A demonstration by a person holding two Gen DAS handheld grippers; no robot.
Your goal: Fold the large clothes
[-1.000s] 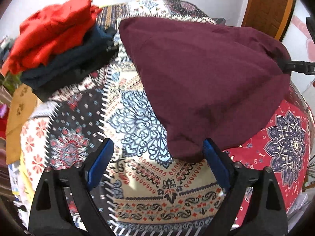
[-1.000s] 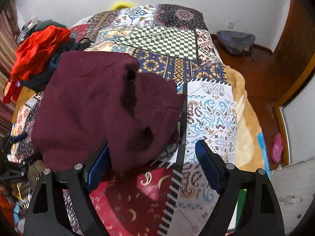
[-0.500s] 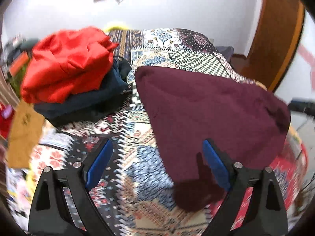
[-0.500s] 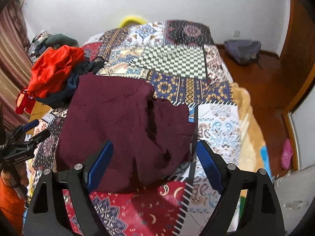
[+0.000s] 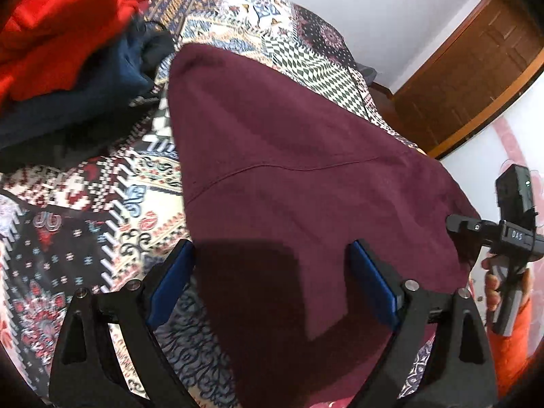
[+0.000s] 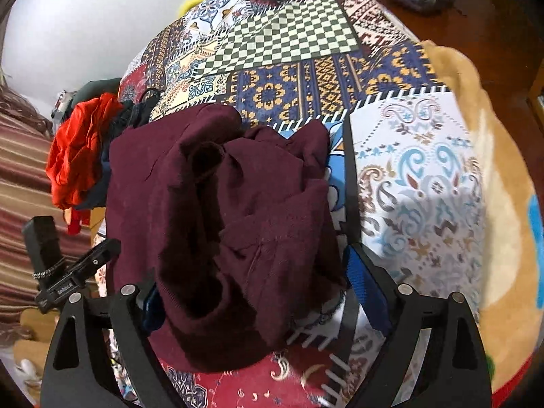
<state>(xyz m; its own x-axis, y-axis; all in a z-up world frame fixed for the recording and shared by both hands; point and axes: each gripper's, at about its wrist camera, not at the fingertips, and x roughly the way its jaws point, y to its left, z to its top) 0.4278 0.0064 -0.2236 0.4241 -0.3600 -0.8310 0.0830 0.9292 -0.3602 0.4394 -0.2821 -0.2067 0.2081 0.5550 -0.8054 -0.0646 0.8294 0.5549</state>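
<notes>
While both tongs, left gripper (image 5: 272,278) and right gripper (image 6: 251,292), gape wide over it, the soft, floppy maroon knit garment (image 5: 306,170) lies rumpled on the patchwork bedspread (image 6: 425,170); pinch its hem corners

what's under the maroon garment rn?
The maroon garment lies on the patchwork bedspread, whose patterned panels show all around it. Whatever sits directly beneath the cloth is covered. Beside it, apart, a red garment tops a navy pile.
</notes>
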